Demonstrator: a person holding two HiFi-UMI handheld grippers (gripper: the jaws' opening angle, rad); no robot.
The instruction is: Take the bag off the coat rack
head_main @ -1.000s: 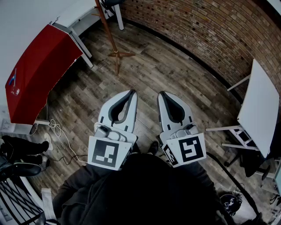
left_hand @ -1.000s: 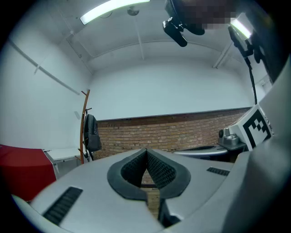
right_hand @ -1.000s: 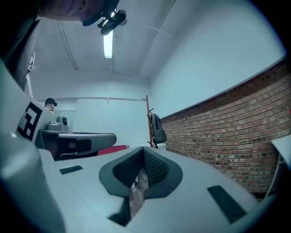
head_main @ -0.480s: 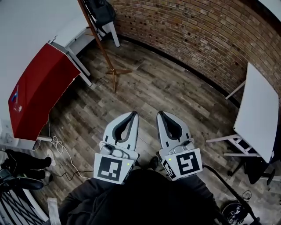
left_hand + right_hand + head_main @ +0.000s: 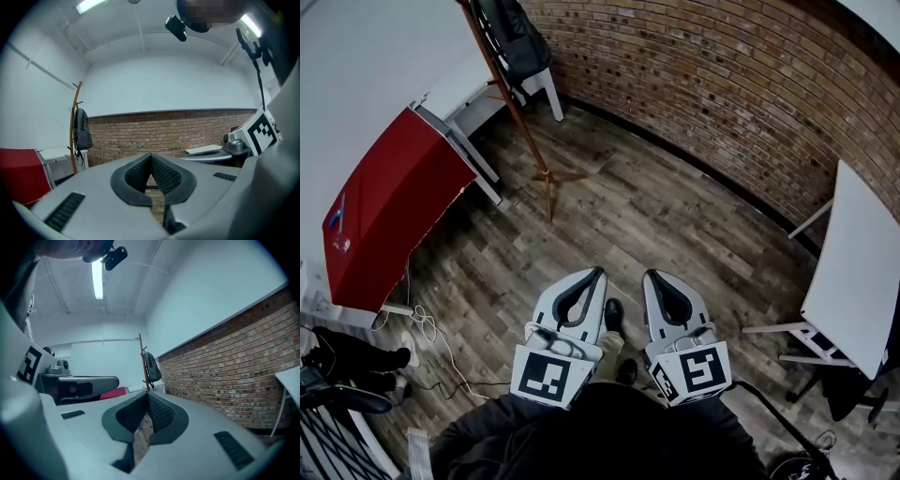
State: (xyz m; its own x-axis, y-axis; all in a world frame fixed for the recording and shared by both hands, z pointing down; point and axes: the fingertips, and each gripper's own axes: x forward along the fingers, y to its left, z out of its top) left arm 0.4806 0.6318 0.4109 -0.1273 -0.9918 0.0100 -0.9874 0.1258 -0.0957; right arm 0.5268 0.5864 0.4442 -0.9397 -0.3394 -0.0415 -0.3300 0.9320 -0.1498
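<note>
Head view: two grippers are held side by side over the wooden floor [image 5: 675, 216], low in front of the person. The left gripper [image 5: 598, 272] has its two jaws pressed together at the tips, with nothing between them. The right gripper [image 5: 649, 275] is the same, its two jaws meeting with nothing in them. Each gripper carries one marker cube at its rear. One dark shoe [image 5: 614, 312] shows on the floor between them.

There is one bag [image 5: 517, 37], dark, and it hangs high on the one coat rack [image 5: 511, 103], a slim wooden pole on spread feet. The rack stands at the far side of the room, close to the brick wall [image 5: 722, 84] and well apart from both grippers. Both gripper views look level across the room and show the bag hanging from the rack, beyond the closed jaw tips.

One red table [image 5: 389, 206] stands to the left of the rack. I count two white tables: one [image 5: 464, 80] just behind the rack and one [image 5: 853, 253] at the right edge. One pale cable [image 5: 427, 328] lies looped on the floor below the red table.
</note>
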